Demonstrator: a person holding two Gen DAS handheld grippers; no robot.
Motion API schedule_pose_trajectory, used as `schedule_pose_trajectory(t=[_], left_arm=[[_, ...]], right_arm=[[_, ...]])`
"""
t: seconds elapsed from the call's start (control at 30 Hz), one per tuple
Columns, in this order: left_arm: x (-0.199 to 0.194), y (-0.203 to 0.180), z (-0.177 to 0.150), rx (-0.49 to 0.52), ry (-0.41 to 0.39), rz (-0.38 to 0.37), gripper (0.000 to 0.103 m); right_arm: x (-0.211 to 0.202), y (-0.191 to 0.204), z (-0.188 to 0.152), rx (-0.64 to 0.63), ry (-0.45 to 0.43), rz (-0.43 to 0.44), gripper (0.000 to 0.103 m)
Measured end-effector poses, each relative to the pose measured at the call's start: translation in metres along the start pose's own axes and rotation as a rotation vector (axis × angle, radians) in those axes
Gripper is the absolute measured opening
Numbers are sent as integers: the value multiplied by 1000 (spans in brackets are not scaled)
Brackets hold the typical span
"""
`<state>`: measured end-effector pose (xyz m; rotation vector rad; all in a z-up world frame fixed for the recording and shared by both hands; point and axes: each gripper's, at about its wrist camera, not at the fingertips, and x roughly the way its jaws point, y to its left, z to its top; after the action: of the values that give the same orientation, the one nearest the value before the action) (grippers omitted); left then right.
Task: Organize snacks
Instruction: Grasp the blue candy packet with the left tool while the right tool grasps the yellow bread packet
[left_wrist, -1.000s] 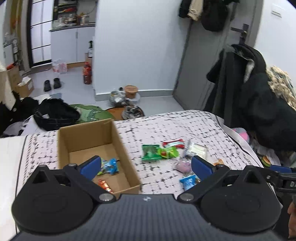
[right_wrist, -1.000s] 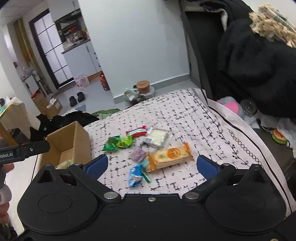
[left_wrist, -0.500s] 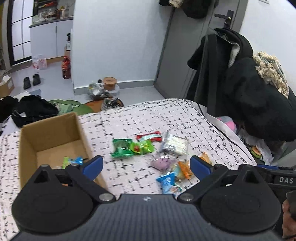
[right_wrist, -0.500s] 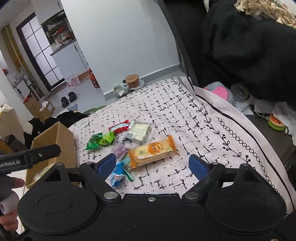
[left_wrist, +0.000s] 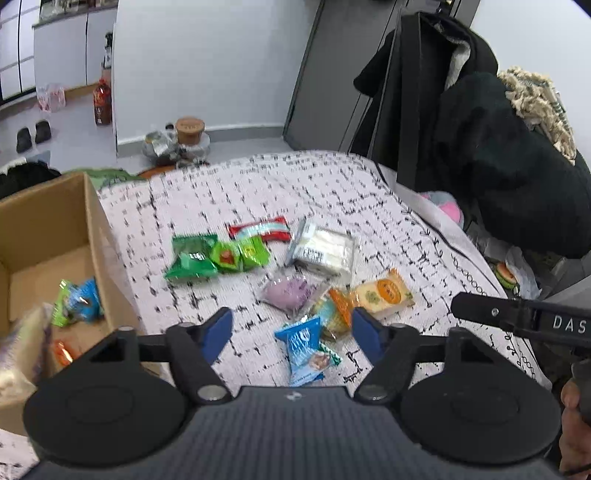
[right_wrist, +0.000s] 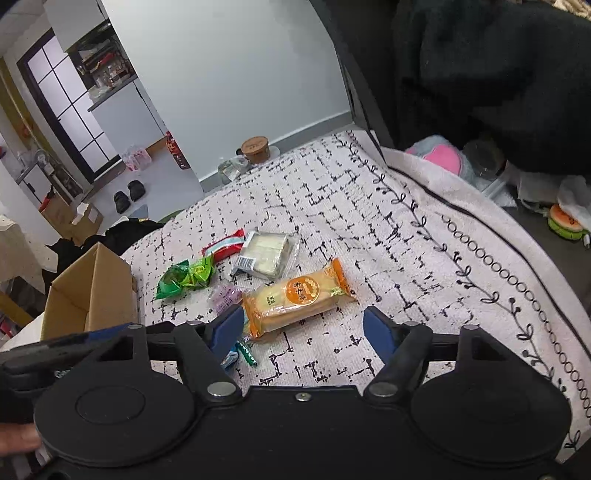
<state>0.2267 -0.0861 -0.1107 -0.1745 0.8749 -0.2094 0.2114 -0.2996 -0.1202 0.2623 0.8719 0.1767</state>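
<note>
Snacks (left_wrist: 295, 266) lie scattered beside the cardboard box (left_wrist: 92, 236); both left tongs (left_wrist: 291, 330) and right tongs (right_wrist: 303, 326) hover spread, empty.

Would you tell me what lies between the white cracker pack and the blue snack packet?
In the left wrist view, the purple packet lies between the white cracker pack and the blue snack packet.

Even, soft indoor light fills both views, with no hard shadows on the white black-patterned bedspread (left_wrist: 332, 192). The glazed black-framed door (right_wrist: 70, 110) glows overexposed. Fisheye bending curves walls and edges. The left view is motion-smeared, most at the brown cardboard box (left_wrist: 92, 221); the right view is sharper
</note>
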Motion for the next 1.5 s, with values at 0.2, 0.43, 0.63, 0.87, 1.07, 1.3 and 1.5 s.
schedule_pose_trajectory(t=[0.2, 0.43, 0.63, 0.87, 1.07, 1.3, 1.5], left_arm=[[22, 3, -7, -23, 43, -19, 55], [51, 7, -13, -70, 94, -27, 47], [74, 11, -21, -83, 163, -45, 32], [77, 11, -22, -80, 163, -32, 26], [73, 16, -20, -104, 140, -8, 24], [67, 19, -17, -103, 113, 16, 24], [64, 21, -16, -103, 106, 31, 23]], right_arm=[[23, 2, 0, 18, 40, 1, 61], [51, 4, 6, 51, 67, -5, 62], [73, 3, 9, 82, 95, -15, 62], [93, 3, 14, 110, 90, -55, 75], [107, 2, 19, 169, 80, -90, 79], [113, 15, 14, 105, 92, -135, 59], [100, 9, 3, 104, 120, -128, 36]])
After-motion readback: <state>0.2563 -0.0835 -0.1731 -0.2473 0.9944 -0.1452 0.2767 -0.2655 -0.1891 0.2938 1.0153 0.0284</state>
